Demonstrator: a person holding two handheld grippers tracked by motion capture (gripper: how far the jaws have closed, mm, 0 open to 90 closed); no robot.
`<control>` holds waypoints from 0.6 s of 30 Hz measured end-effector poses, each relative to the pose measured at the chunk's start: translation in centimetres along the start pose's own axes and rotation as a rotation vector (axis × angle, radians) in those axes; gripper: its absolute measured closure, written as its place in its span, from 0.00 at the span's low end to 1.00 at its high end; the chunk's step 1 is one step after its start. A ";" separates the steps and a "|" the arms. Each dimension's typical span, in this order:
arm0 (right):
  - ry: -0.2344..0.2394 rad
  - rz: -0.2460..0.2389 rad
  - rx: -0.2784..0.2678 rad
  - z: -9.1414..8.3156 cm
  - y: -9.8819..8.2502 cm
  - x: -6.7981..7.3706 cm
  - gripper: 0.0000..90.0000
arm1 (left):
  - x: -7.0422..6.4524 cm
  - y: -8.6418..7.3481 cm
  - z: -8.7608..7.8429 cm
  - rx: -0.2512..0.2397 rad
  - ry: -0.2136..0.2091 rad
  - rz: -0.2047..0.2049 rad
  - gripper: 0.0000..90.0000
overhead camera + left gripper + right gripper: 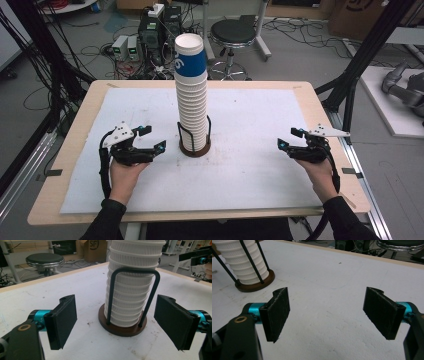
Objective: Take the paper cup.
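A tall stack of white ribbed paper cups (192,100) stands in a holder with a round brown base (195,148) and black wire loops (134,295) at the table's middle. The top cup has a blue band. My left gripper (151,138) rests on the white mat to the left of the holder, open and empty, its jaws pointing at the stack (131,300). My right gripper (290,138) rests to the right of the holder, open and empty; the stack (243,262) shows at the upper left of its view.
A white mat (250,125) covers the wooden table (80,120). Beyond the far edge are a black stool (232,35), electronics boxes (155,30) and cables on the floor. Black frame posts (360,55) stand at the right.
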State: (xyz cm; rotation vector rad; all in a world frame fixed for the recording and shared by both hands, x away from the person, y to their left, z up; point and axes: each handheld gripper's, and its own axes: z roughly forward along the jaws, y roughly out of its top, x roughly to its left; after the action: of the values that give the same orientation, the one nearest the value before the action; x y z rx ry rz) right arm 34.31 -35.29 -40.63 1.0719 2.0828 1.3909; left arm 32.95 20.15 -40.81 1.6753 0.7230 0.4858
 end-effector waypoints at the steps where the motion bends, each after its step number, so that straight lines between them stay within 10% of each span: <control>1: 0.006 0.009 0.000 0.1 -0.1 -0.1 0.24 | -0.1 0.3 0.0 0.006 0.005 0.003 0.20; 18: 0.015 -0.006 -0.008 0.2 -0.2 0.1 0.21 | -0.7 3.2 -0.4 -0.023 -0.011 0.022 0.18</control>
State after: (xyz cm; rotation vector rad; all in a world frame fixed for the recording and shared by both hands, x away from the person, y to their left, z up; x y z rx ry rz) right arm 34.29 -35.20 -40.90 1.0546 2.0877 1.4072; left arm 32.84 19.55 -37.60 1.6647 0.6895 0.4984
